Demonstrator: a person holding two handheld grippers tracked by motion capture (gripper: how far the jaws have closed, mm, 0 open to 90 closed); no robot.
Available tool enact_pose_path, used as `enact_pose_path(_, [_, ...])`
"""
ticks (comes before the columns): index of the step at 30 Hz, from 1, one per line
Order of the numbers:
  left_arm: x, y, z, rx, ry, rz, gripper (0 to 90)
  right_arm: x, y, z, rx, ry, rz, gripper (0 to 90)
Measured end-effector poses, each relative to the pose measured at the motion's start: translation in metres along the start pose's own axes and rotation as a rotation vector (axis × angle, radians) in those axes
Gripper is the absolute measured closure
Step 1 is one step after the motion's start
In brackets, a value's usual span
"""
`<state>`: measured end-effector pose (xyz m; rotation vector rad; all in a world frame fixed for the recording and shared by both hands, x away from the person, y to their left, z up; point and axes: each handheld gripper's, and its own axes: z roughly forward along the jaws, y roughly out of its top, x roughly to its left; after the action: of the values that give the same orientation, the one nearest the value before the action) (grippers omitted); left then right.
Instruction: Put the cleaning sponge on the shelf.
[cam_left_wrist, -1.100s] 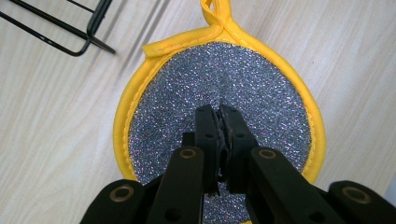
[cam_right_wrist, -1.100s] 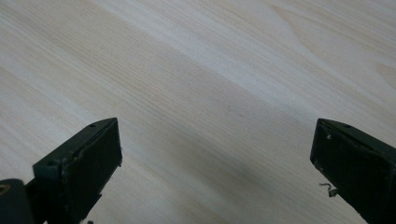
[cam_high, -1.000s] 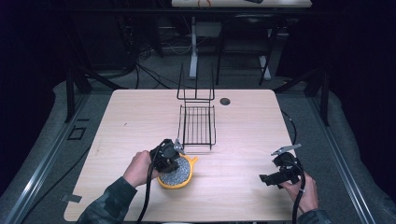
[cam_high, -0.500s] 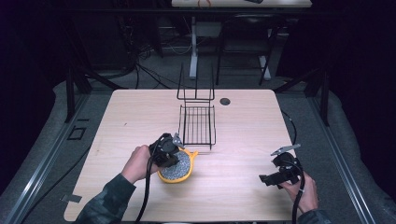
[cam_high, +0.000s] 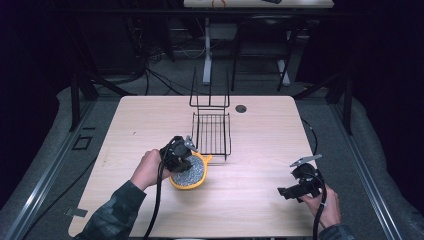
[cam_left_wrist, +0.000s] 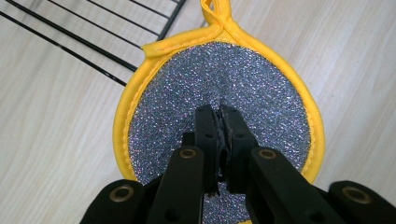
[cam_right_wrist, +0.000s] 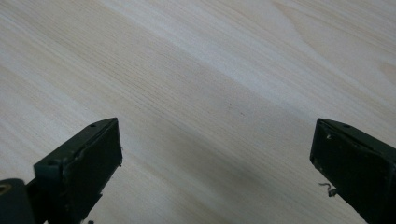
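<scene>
Left gripper clenched on pad, shifted slightly | right gripper released, unmoved

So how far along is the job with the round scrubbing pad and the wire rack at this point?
Early. Done: the left gripper has its fingers pinched shut on the middle of the yellow-edged pad. In hand: the pad sits beside the wire rack, its loop by the rack's near edge. Left: probably getting it into the rack, which looks empty. The right gripper waits open over the table.
</scene>
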<state>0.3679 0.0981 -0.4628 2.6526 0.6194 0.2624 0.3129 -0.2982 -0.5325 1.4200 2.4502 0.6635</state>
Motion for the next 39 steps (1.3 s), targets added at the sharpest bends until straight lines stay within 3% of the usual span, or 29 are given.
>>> enact_pose_path(22, [0.011,0.036,-0.007,-0.054,0.012,0.023,86.9,0.000,0.000,0.000,-0.005,-0.002,0.000,1.6])
enact_pose_path(39, [0.021,0.043,0.008,-0.120,0.051,-0.036,87.1,0.000,0.000,0.000,0.002,0.002,0.000,1.7])
